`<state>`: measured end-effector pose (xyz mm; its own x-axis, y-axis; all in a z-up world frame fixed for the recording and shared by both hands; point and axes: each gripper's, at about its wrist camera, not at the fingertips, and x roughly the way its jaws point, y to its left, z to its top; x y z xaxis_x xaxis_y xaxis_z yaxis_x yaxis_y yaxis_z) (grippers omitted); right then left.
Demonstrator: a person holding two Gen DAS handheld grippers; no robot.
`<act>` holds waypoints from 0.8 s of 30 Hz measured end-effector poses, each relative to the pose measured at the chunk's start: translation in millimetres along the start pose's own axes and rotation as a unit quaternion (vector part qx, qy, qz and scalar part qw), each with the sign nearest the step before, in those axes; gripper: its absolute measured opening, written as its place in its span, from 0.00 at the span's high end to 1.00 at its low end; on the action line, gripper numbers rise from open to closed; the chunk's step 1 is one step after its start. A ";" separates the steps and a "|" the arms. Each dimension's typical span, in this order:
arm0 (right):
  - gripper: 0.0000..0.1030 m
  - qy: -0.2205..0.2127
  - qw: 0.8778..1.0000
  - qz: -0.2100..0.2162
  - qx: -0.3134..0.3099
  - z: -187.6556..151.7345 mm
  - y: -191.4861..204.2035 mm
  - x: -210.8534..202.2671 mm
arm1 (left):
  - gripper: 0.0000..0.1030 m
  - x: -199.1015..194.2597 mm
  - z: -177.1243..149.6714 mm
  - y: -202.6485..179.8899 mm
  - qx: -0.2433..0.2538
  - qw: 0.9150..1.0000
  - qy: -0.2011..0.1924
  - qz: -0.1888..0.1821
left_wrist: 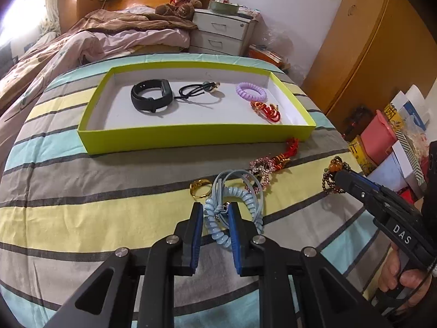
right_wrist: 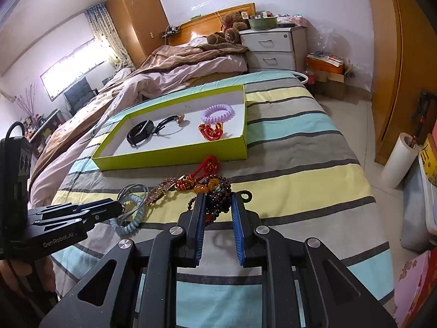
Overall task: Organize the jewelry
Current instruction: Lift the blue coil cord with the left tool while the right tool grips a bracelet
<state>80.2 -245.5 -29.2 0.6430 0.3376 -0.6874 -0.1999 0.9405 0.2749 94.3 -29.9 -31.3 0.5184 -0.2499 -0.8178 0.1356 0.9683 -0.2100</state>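
Left gripper (left_wrist: 215, 213) fingers: narrowed around the pale blue spiral hair tie (left_wrist: 232, 213), blue pads (left_wrist: 197, 235) hard against the coil and the thin blue-grey cord loops (left_wrist: 237, 180) tangled with it. I read it as a pinch on the tie.

Right gripper (right_wrist: 218, 205) fingers: narrow gap, dark beaded bracelet (right_wrist: 218, 199) between the tips. Looks clamped on the beads, though the pad contact itself is partly hidden.

Where things are: both items sit on the striped bedspread (left_wrist: 82, 191), near side of the green tray (left_wrist: 191, 136), well apart from it. Tray already holds 4 pieces: black fitness band (left_wrist: 151, 95), black hair tie with a bead (left_wrist: 199, 90), purple spiral hair tie (left_wrist: 251, 91), red coiled piece (left_wrist: 267, 109). Loose on the spread: gold ring (left_wrist: 200, 187) just beside the blue tie, rhinestone piece (left_wrist: 262, 168), red knotted cord charm (left_wrist: 291, 147).

Handling, my judgement:
- Spiral tie: very light, springy, smooth plastic. It will stretch and sag, not lift as a unit. Pinch across several turns of the coil, not 1.
- Cord loops are tangled in, so they likely come along. Watch that the ring isn't dragged.
- Beaded bracelet: heavier, elastic-strung, round beads roll off flat pads. Grab the bunched wraps, squarely.
- Nothing fragile except the rhinestone piece.
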 end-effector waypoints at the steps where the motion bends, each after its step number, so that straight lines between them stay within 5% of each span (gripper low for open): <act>1: 0.81 -0.001 1.000 0.000 0.000 0.1 -0.2 -0.1 | 0.82 0.7 0.8 -0.9 0.002 1.000 0.002 0.000; 18: 0.81 0.004 1.000 0.000 0.001 -1.0 1.4 4.8 | 0.81 10.3 7.5 -7.3 0.042 0.998 0.005 0.046; 24: 0.81 0.006 1.000 0.000 -0.002 -2.3 3.5 7.6 | 0.88 3.7 -4.6 -5.1 0.050 0.998 0.009 0.032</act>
<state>82.7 -239.6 -35.0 0.6342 0.3384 -0.6952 -0.2032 0.9405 0.2725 91.6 -35.8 -35.7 0.5141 -0.1865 -0.8372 0.1866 0.9770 -0.1030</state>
